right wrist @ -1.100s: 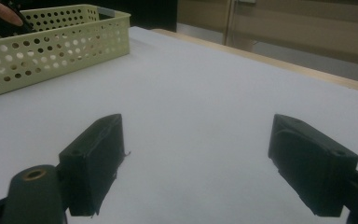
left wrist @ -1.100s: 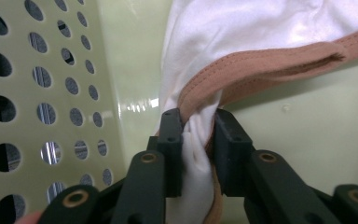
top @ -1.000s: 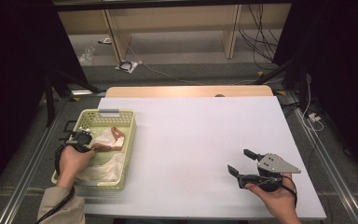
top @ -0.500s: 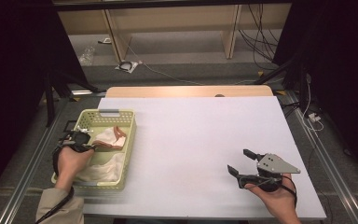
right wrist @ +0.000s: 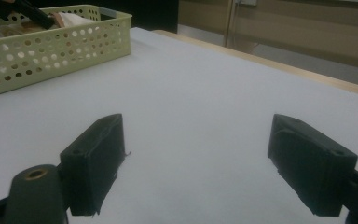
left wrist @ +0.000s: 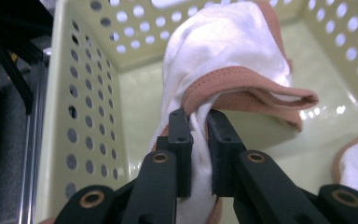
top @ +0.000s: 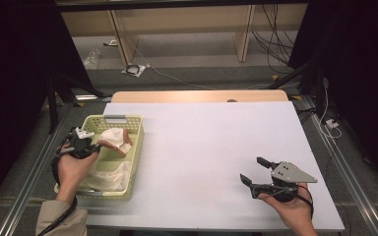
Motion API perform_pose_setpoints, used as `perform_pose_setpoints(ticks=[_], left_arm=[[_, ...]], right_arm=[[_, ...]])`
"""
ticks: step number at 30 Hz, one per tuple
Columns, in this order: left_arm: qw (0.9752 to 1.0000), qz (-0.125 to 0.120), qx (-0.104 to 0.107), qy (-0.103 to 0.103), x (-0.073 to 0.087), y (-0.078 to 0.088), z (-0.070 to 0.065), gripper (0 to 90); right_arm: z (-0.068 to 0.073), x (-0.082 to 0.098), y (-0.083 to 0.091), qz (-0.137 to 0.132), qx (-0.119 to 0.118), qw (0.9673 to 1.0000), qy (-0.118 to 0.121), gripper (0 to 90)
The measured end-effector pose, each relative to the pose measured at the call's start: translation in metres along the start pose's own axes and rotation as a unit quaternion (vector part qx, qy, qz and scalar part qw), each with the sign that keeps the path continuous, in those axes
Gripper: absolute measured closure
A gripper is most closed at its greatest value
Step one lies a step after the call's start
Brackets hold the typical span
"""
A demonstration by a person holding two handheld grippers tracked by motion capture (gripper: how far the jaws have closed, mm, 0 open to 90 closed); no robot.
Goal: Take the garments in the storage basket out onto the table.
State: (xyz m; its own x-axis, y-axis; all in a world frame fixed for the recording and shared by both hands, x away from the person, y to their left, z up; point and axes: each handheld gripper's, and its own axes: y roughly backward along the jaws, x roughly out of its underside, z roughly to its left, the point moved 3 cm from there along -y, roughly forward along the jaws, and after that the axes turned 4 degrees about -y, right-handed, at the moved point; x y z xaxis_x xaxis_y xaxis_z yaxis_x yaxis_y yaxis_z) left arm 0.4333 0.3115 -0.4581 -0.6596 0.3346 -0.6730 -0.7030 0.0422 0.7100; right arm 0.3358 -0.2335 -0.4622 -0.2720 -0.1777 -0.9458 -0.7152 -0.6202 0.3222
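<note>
White cloth (top: 114, 139) higher in left claw (top: 94, 144)

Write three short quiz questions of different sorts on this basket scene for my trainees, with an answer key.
1. True or false: the left gripper is shut on the white cloth.
2. Where does the right gripper hang: A over the basket, B over the bare table, C over the floor?
3. What colour is the cloth's trim?

Key
1. True; the jaws pinch its fabric inside the green basket.
2. B; it is open, over the white table.
3. Pinkish brown.
</note>
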Motion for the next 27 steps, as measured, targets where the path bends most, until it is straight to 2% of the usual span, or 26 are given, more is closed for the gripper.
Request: perform_pose_setpoints(ticks=[4,5,8,17,22,27], left_arm=[[0.9996,-0.026,-0.003,-0.002,-0.005,0.006,-0.001,81.0],[0.9994,-0.033,-0.002,0.000,-0.006,0.008,-0.001,81.0],[0.9988,-0.050,-0.001,0.000,-0.009,0.012,-0.002,81.0],[0.9965,-0.084,-0.004,-0.004,-0.017,0.022,-0.005,81.0],[0.9942,-0.107,-0.007,-0.005,-0.023,0.029,-0.007,80.9],[0.9905,-0.137,-0.005,-0.005,-0.028,0.037,-0.009,80.9]], right_arm=[[0.000,0.000,0.000,0.000,0.000,1.0000,0.000,19.6],[0.000,0.000,0.001,0.007,0.001,1.0000,0.002,19.6],[0.000,0.000,0.000,0.000,-0.001,1.0000,0.000,19.6],[0.000,0.000,0.001,0.005,0.000,1.0000,0.000,19.6],[0.001,0.000,0.000,0.002,-0.002,1.0000,0.000,19.6],[0.001,0.000,0.000,0.001,-0.003,1.0000,0.000,19.6]])
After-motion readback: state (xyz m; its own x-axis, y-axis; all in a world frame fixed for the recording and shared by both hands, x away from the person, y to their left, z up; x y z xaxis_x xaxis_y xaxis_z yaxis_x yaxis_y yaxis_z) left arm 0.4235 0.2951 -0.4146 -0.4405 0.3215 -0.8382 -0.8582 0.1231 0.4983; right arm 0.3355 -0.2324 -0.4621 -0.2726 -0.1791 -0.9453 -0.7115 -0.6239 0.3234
